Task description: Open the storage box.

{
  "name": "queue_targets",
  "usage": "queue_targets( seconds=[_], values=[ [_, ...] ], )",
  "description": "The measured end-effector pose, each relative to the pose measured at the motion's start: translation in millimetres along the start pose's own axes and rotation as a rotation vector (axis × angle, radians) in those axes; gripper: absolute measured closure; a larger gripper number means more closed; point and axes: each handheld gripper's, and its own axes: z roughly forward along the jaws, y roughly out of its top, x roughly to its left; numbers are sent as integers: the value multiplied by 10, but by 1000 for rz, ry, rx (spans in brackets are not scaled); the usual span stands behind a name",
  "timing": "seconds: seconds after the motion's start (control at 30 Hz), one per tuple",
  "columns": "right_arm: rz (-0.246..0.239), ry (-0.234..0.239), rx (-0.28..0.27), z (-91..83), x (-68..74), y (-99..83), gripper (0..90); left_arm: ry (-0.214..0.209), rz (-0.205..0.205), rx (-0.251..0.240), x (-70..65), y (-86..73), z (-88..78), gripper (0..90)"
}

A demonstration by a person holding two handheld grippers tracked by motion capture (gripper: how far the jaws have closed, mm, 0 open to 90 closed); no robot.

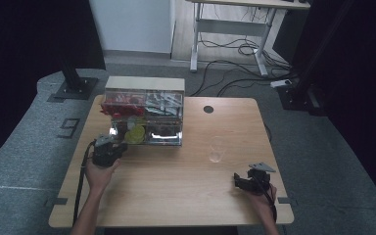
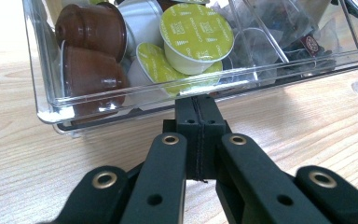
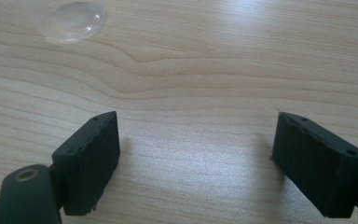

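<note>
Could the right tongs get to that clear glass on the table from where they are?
Probably yes: the right tongs stand open, and bare tabletop lies between them and the glass.

A: The high view is dim, dark curtains swallowing nine and three o'clock, and the table (image 1: 176, 181) stays soft and grainy.

B: Both gripper views are brighter. Glare streaks the wood at twelve o'clock, and the tongs (image 3: 198, 161) cast soft shadows.
</note>
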Motion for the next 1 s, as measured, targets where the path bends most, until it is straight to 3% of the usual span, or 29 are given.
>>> queue_targets(
  seconds=[0.23,1.0],
  values=[
    [1,-4,-3,-5,0,-4,164,-9,-6,-28,6,60,-49,900],
    [7,-8,-6,-21,7,-16,178,2,15,-33,-21,350,-132,900]
  ],
)
